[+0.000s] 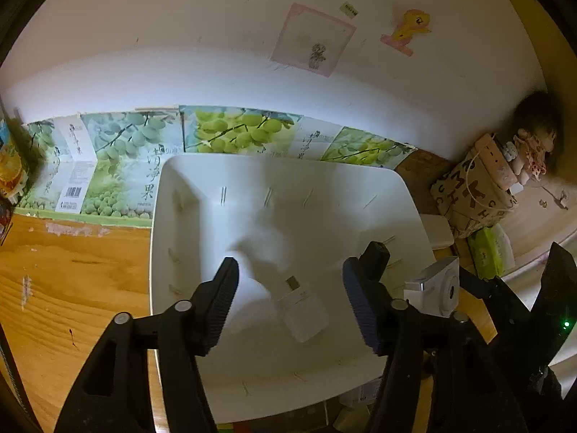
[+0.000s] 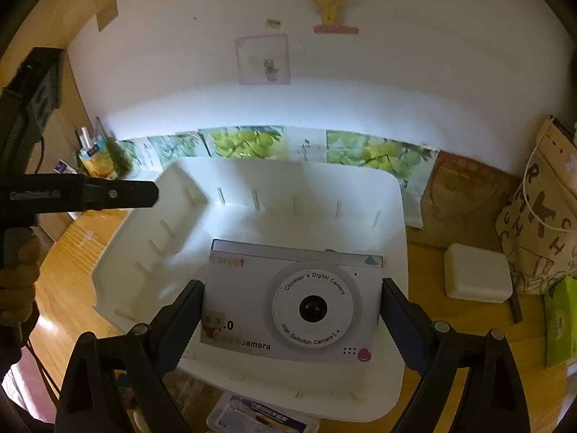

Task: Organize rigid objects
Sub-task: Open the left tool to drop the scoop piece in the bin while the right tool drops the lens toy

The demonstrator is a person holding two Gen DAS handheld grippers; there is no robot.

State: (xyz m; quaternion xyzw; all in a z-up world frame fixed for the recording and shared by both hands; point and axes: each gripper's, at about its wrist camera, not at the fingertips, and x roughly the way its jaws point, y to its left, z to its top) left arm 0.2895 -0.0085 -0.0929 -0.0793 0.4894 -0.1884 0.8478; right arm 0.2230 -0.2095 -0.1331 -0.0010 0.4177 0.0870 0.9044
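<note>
A white plastic bin [image 1: 173, 216] sits on the wooden table. A small white USB charger [image 1: 303, 310] lies blurred on the bin floor between the fingers of my left gripper [image 1: 290, 265]. The pads stand apart from the charger on both sides, so the gripper is open. My right gripper [image 2: 292, 285] is shut on a light blue children's digital camera [image 2: 288, 299], pads pressed on its two short ends, lens facing me. It hovers over the near part of the bin [image 2: 393, 238]. The left wrist view shows the camera [image 1: 434, 290] at the bin's right rim.
Flattened grape cartons [image 1: 126, 166] line the wall behind the bin. A white box [image 2: 478, 274], a lettered paper bag [image 2: 541, 216] and a green tissue pack [image 2: 559, 321] sit to the right. A juice carton [image 2: 95, 160] stands at the back left. A printed packet [image 2: 259, 415] lies before the bin.
</note>
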